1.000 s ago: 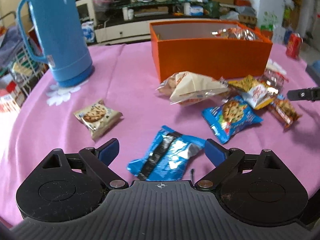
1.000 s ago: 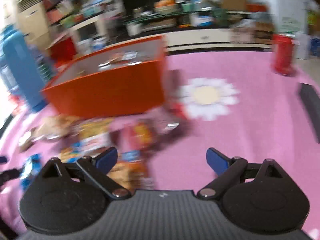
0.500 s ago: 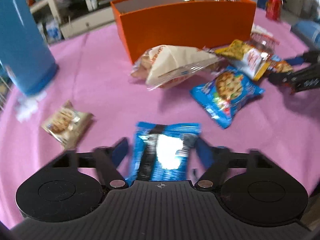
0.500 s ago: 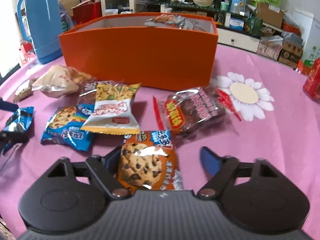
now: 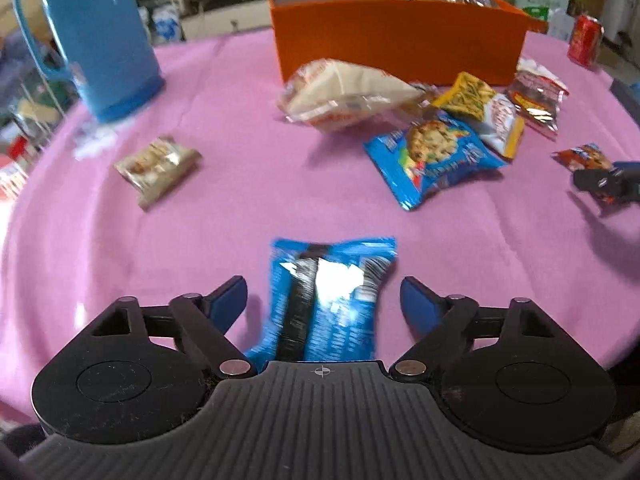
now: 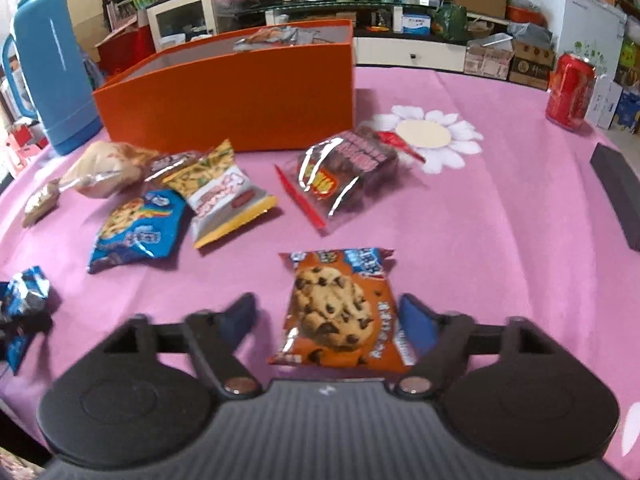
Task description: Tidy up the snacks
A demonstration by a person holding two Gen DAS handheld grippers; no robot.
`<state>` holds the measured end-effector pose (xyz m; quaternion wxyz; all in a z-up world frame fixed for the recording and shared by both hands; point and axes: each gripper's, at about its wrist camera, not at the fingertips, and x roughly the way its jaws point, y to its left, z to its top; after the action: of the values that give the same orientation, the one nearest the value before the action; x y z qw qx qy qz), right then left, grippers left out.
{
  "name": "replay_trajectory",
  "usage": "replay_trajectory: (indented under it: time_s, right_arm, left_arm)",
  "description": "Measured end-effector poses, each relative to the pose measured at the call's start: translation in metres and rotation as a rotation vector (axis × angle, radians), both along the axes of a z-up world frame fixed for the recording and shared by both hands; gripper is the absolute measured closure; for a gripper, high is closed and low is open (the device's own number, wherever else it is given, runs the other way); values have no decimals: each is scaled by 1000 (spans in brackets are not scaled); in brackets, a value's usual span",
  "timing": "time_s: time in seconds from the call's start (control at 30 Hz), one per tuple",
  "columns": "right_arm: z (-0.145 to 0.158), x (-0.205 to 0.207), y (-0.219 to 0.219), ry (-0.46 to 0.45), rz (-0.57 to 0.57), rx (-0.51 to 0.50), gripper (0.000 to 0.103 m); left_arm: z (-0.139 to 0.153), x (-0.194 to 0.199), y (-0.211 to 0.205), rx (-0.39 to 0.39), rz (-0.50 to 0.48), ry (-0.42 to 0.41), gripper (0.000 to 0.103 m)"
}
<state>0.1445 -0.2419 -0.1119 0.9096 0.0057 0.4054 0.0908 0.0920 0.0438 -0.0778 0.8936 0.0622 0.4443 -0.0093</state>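
My left gripper point(image 5: 322, 294) is open, its jaws on either side of a blue foil snack pack point(image 5: 326, 300) lying on the pink cloth. My right gripper point(image 6: 330, 314) is open around an orange chocolate-chip cookie pack point(image 6: 340, 312). An orange box point(image 6: 236, 96) with a few snacks inside stands at the back; it also shows in the left wrist view point(image 5: 396, 36). In front of it lie a bread bag point(image 5: 344, 94), a blue cookie pack point(image 5: 432, 156), a yellow snack pack point(image 6: 218, 194) and a dark brownie bag point(image 6: 346, 174).
A blue thermos point(image 5: 88, 36) stands at the back left. A small beige cookie pack point(image 5: 158, 166) lies alone on the left. A red can point(image 6: 570, 94) and a dark flat block point(image 6: 618, 196) are on the right. The table edge curves close behind both grippers.
Both grippers have moved up to their packs, and each pack now lies between open jaws. The right gripper swung left from bare cloth to the cookie pack.
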Motion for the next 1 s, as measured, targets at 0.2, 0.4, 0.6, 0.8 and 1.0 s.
replay_trajectory:
  time_s: [0.2, 0.4, 0.6, 0.8, 1.0]
  right_arm:
    - [0, 5, -3, -14, -18, 0, 12]
    - [-2, 4, 8, -39, 46, -67, 51]
    - [13, -3, 0, -63, 35, 21, 51]
    - [69, -7, 1, -190, 45, 142, 51]
    - [122, 46, 18, -322, 84, 185, 51]
  left_arm:
    - [-7, 2, 4, -24, 13, 15, 33]
    - [-3, 6, 14, -91, 66, 11, 76]
    - [24, 3, 21, -156, 116, -44, 75]
    - [89, 32, 25, -242, 81, -181, 75]
    - [131, 98, 21, -254, 68, -290, 75]
